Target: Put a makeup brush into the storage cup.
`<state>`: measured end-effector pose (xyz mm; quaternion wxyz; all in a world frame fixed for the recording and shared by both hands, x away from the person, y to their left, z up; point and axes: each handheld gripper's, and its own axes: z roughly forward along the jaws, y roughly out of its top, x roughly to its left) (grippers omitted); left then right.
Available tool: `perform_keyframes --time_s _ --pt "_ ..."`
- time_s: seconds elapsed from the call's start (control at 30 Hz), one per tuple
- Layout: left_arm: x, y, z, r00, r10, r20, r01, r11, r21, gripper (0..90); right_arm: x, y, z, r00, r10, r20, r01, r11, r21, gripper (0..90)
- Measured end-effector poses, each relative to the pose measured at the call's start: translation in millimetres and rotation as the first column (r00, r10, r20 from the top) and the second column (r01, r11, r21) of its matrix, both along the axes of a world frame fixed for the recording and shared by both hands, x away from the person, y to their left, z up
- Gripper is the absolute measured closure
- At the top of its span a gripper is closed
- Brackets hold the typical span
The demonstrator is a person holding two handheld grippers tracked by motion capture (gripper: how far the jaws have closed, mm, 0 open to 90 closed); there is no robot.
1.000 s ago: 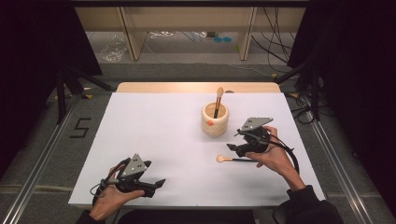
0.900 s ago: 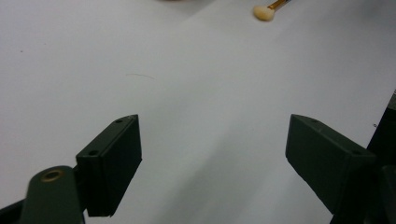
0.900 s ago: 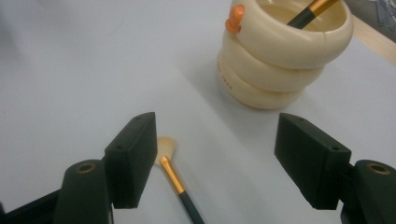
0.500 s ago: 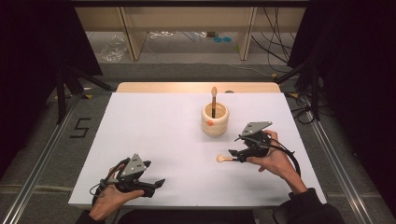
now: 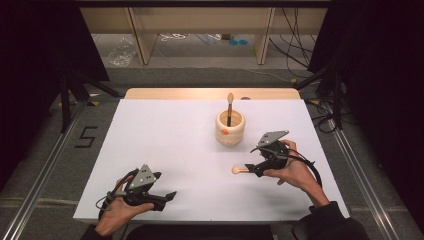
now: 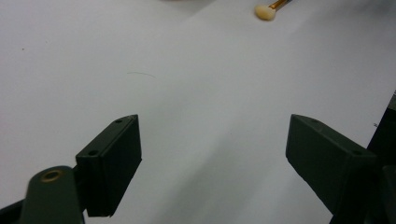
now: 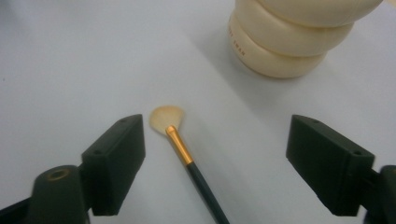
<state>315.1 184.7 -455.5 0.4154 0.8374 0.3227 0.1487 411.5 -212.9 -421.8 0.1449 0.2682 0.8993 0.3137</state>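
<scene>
The lower end of the makeup brush (image 7: 184, 151) is cut off by the bottom edge of the right gripper view; its pale fan head, gold ferrule and dark handle are seen lying flat on the white table sheet (image 5: 165, 145). In the high view most of the handle is hidden under the right gripper (image 5: 252, 170), and only the fan head is seen poking out to its left. The jaws of the right gripper are seen wide apart, having just been opening, with the brush lying between them and touched by neither pad. The cream ribbed holder (image 5: 230, 128) is cut off at the top of the right gripper view; the lettering on its side is too small to be read. A second brush (image 5: 229, 107) is stood upright in it, its lower part hidden by the wall. The left gripper (image 5: 165, 197) is held near the front left edge of the sheet, jaws apart with nothing between them; the brush is glimpsed far off in its view. A bare wooden strip (image 5: 200, 93) is noted behind the sheet. Beyond it, shelf legs, cables and a crumpled clear bag (image 5: 120, 52) are made out on the grey floor; the room's sides are lost in darkness.
</scene>
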Motion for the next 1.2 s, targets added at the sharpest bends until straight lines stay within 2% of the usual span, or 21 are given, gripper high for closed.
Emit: perform_keyframes --time_s 0.03,0.07,0.1,0.13,0.17,0.23,0.37,0.4,0.43,0.53,0.77,0.97,1.0,1.03,1.1,1.13,1.17,1.2 --pt "0.0 0.0 0.1 1.0 0.001 0.0 -0.001 1.0 0.0 18.1 -0.5 0.8 -1.2 1.0 -0.004 0.008 0.004 1.0 -0.002 18.9" --pt "-0.2 -0.1 0.2 1.0 0.006 0.003 -0.006 1.0 0.002 18.1 -0.6 0.8 -0.4 1.0 0.001 -0.01 -0.001 1.0 -0.012 18.8" --pt "-0.1 0.0 0.3 1.0 0.0 0.0 0.0 1.0 0.0 18.1 -0.1 1.4 -2.3 0.9999 0.011 0.004 -0.011 1.0 -0.008 18.9" --pt "-0.2 0.0 0.3 1.0 -0.002 -0.001 0.002 1.0 0.003 18.1 -0.1 1.7 -2.9 0.9998 0.019 -0.001 -0.019 1.0 -0.012 19.3" --pt "-0.6 -0.3 -0.2 1.0 0.0 0.0 0.0 1.0 -0.001 18.1 -1.3 2.8 -2.4 0.9998 0.004 -0.022 -0.005 1.0 -0.014 19.9" --pt "-0.7 -0.2 -0.2 1.0 0.0 -0.001 0.0 1.0 -0.002 18.1 -0.1 3.2 -3.5 0.9993 0.027 -0.025 -0.028 0.999 -0.028 22.3" --pt "-0.6 0.6 0.2 1.0 -0.003 0.007 0.003 0.9999 0.011 18.1 0.2 6.1 -4.9 0.997 0.054 -0.056 -0.059 0.995 -0.083 27.8" --pt "-1.2 -0.8 -0.5 1.0 0.004 0.008 -0.003 0.9999 -0.014 18.1 1.1 6.6 -5.1 0.9956 0.066 -0.067 -0.073 0.992 -0.103 29.9" --pt "-1.3 -0.5 0.0 0.9999 0.006 0.011 -0.006 1.0 -0.007 18.1 1.8 7.7 -6.8 0.995 0.077 -0.063 -0.084 0.989 -0.118 31.9" --pt "-0.8 0.9 0.5 0.9999 0.009 0.009 -0.009 0.9998 0.017 18.1 2.5 10.2 -9.4 0.9908 0.083 -0.107 -0.099 0.983 -0.157 35.2" --pt "-1.2 0.3 0.5 0.9999 -0.002 0.014 0.002 1.0 0.002 18.0 8.1 15.2 -14.2 0.981 0.099 -0.167 -0.132 0.97 -0.204 46.8" --pt "-1.1 -0.1 0.6 1.0 0.003 0.008 -0.003 1.0 -0.001 18.1 17.9 18.4 -16.5 0.9704 0.117 -0.212 -0.17 0.952 -0.255 55.4" --pt "-1.2 -0.9 0.4 0.9999 0.012 0.006 -0.012 0.9999 -0.012 18.1 19.7 18.8 -16.9 0.968 0.129 -0.215 -0.184 0.948 -0.261 56.4" --pt "-0.3 0.3 0.8 0.9999 0.005 0.011 -0.005 0.9999 0.011 18.0 21.1 19.0 -17.3 0.9655 0.134 -0.223 -0.193 0.945 -0.265 57.2" --pt "-0.9 -0.8 -0.6 1.0 -0.002 0.008 0.002 0.9999 -0.01 18.0 23.8 19.0 -18.0 0.9601 0.139 -0.243 -0.206 0.939 -0.276 58.0" --pt "-1.1 -0.4 0.1 1.0 -0.002 0.006 0.002 1.0 -0.002 18.0 24.7 19.5 -18.6 0.9604 0.134 -0.244 -0.203 0.937 -0.284 58.2" --pt "-1.0 -1.0 0.3 1.0 0.007 0.007 -0.007 0.9999 -0.01 18.0 25.6 20.4 -18.4 0.9571 0.131 -0.259 -0.208 0.932 -0.298 58.2" --pt "0.0 0.2 1.0 1.0 0.005 0.005 -0.005 1.0 0.006 18.0 26.3 21.2 -20.8 0.958 0.136 -0.252 -0.209 0.935 -0.288 58.7"
